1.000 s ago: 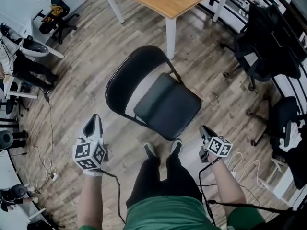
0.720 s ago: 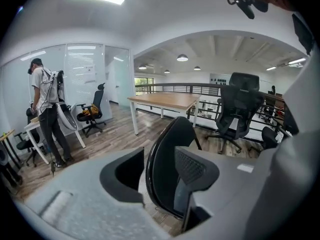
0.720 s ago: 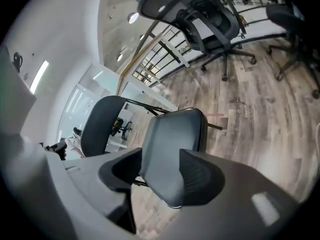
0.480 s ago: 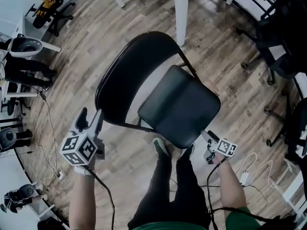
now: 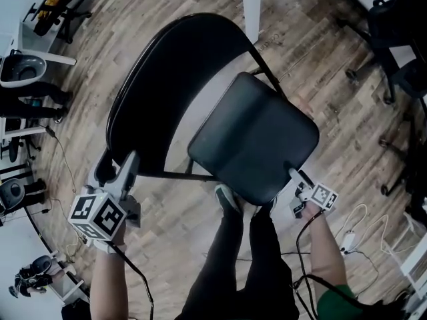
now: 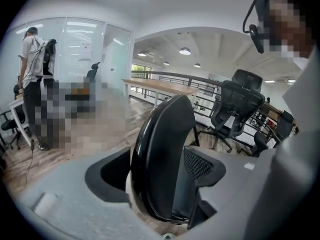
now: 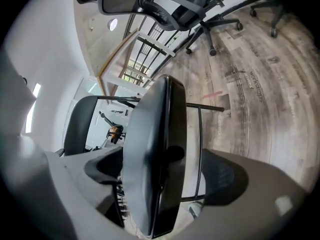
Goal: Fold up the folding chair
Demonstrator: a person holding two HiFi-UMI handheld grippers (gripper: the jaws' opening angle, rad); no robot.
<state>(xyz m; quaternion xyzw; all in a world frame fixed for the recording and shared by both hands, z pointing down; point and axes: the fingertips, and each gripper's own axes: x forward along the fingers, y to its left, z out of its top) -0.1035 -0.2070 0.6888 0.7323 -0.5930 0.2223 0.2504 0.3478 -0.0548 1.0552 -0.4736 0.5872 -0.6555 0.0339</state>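
The black folding chair stands unfolded on the wood floor, its curved backrest (image 5: 167, 65) to the left and its padded seat (image 5: 257, 142) to the right. My left gripper (image 5: 115, 169) is at the backrest's lower left edge. Its jaws have just been opening, and in the left gripper view the backrest rim (image 6: 160, 149) stands between them with the gripper (image 6: 157, 174) open. My right gripper (image 5: 297, 177) is at the seat's near right corner. Its jaws have also just been opening, and the right gripper (image 7: 165, 171) straddles the seat edge (image 7: 150, 149), open.
A white table leg (image 5: 251, 2) stands just behind the chair. Black office chairs (image 5: 400, 59) crowd the right side, and cables (image 5: 353, 235) lie on the floor. The person's feet (image 5: 230, 202) are under the seat's front. Another person (image 6: 32, 79) stands far off.
Both grippers have dropped and closed in on the chair. Their jaws went from shut to wide open, and now sit around the backrest rim and the seat edge.
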